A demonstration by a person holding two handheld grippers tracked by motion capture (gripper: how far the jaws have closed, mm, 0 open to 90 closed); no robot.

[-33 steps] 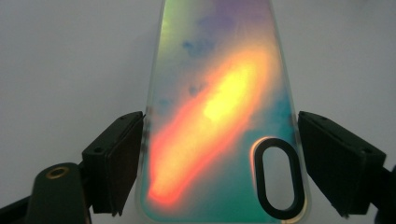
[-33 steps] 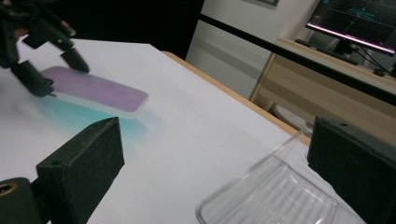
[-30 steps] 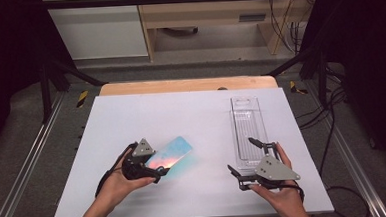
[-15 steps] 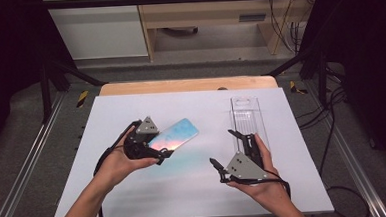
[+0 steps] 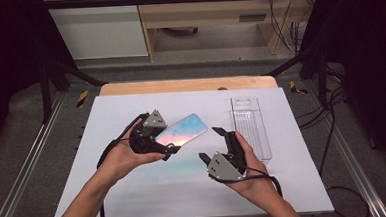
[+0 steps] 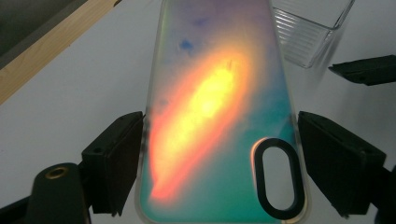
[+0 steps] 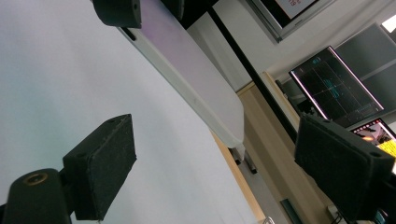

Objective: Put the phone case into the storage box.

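White table (image 5: pixel 135 191), clear plastic tray (image 5: pixel 252 128) on it

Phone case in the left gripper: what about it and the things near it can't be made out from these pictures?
- Phone case: its far end is cut off by the top edge of the left gripper view.
- Left gripper: in the high view its body and the hand hide the case's held end.
- Clear tray: whether anything lies inside is too small to tell in the high view; the left gripper view cuts off all but a corner.

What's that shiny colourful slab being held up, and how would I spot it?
On the white table, left of middle, the left tool grips an iridescent phone case by its long edges. Unlike the clear ribbed tray nearby, it shimmers orange and teal.
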